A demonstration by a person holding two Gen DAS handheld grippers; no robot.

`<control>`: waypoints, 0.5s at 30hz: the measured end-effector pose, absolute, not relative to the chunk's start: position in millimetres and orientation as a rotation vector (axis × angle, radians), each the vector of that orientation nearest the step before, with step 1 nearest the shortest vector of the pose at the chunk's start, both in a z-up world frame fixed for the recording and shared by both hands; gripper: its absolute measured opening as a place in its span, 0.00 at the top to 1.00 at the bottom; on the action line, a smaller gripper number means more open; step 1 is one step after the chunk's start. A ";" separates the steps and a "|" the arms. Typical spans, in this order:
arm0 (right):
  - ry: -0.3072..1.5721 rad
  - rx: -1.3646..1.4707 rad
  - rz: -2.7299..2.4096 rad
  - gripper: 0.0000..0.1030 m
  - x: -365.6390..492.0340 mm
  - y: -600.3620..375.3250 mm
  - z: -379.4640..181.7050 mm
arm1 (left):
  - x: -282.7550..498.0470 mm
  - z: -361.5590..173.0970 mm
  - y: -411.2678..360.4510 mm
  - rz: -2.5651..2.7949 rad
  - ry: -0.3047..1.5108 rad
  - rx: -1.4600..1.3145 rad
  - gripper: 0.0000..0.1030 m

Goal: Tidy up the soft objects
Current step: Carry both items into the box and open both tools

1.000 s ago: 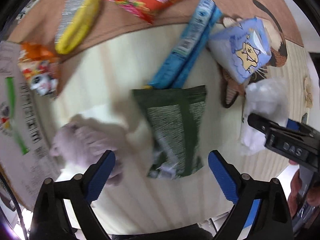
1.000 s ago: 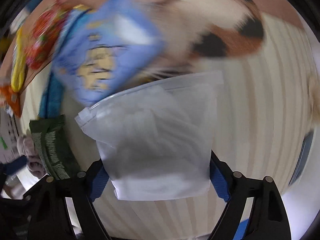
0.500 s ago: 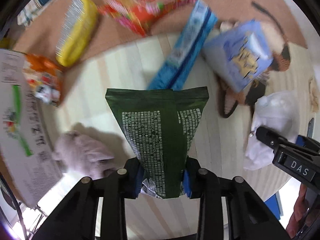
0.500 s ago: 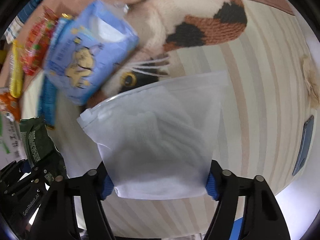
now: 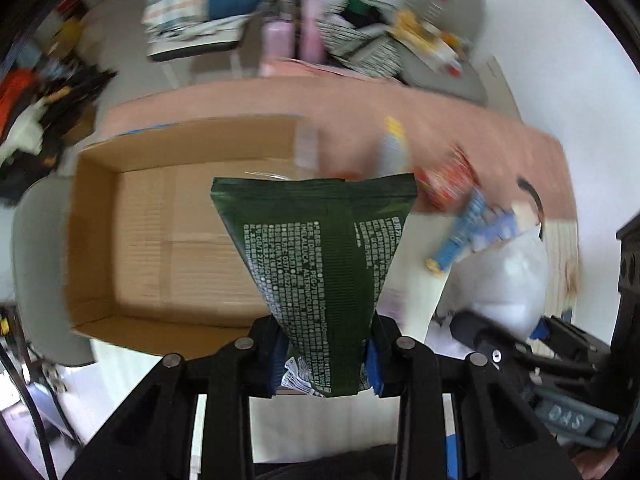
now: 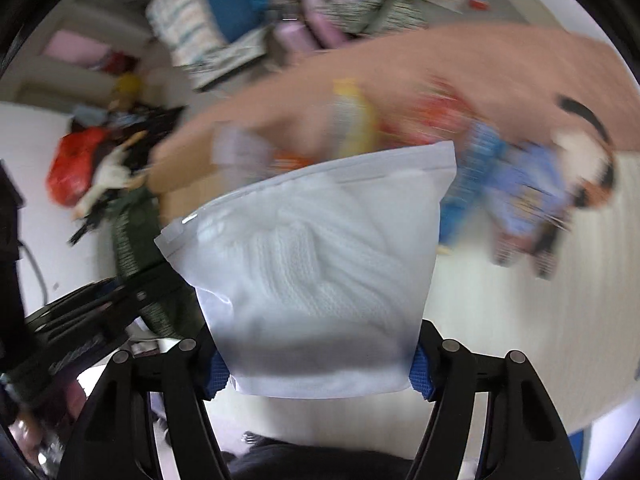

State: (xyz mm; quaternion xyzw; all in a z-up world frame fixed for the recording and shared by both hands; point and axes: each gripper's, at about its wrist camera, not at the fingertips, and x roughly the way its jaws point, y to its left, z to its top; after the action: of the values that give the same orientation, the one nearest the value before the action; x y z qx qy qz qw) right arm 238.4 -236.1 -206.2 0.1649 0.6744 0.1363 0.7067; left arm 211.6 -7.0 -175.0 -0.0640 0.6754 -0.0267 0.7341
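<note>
your left hand-held gripper (image 5: 326,364), pinching the green pouch (image 5: 316,256) upright, is nearer the cardboard box (image 5: 96,240) ahead-left than the right hand-held gripper (image 6: 318,374) pinching the white zip bag (image 6: 316,268).

The box (image 5: 168,236) sits on the rug (image 5: 360,108), open side up. A pouch (image 5: 320,264) hangs in front of the box, over its right end. Right of the box, snack packs (image 5: 452,184) lie scattered on the rug. A bag (image 6: 320,264) hangs further right, beside the pouch.
</note>
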 end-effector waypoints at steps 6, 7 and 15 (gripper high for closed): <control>1.558 0.295 0.339 0.31 287.1 -84.1 -209.3 | 259.3 -207.1 105.0 0.016 1.555 -0.210 0.72; 1.577 0.283 0.331 0.30 296.0 -64.8 -217.3 | 264.4 -214.8 117.8 0.009 1.572 -0.226 0.72; 1.698 0.152 0.213 0.30 354.1 32.4 -311.4 | 306.7 -308.0 170.3 -0.086 1.791 -0.229 0.72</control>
State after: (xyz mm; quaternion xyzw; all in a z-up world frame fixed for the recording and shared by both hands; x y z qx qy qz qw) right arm 354.1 32.4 -311.4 0.0669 0.7484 0.0939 0.6531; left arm 306.7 170.3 -308.0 -0.0997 0.7783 -0.0373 0.6188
